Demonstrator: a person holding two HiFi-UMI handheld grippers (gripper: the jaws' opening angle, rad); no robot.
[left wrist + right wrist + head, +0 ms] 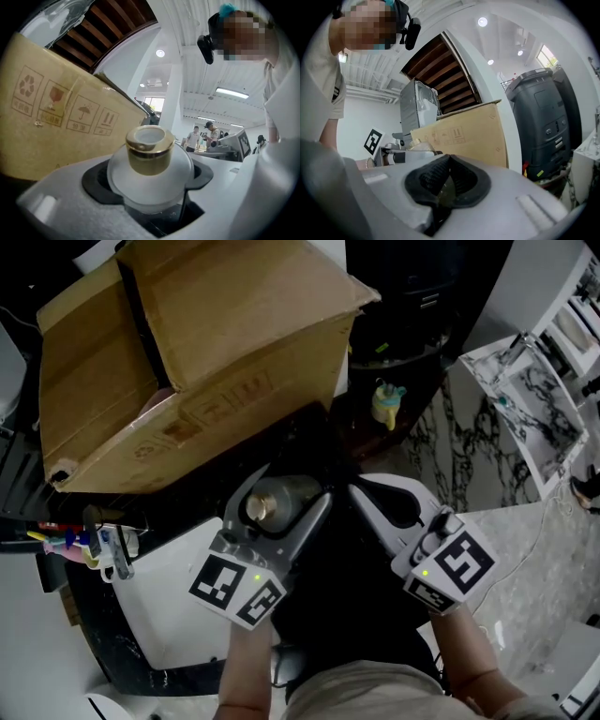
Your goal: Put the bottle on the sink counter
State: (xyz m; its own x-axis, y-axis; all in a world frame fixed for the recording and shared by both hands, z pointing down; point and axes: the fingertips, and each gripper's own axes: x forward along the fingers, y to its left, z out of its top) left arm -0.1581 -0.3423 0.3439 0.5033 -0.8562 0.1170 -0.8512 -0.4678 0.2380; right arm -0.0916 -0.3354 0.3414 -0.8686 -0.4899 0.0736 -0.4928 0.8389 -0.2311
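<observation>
Bottle (151, 180), pinched below its cap (149, 149) by the left gripper (281, 498), should be carried upright with a steady squeeze; the right gripper's (367, 495) jaws meet, empty.

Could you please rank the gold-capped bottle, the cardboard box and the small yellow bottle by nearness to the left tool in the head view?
1. The gold-capped bottle, clamped in the left tool.
2. The cardboard box, just ahead, towards the left.
3. The small yellow bottle, farther ahead, to the right.
</observation>
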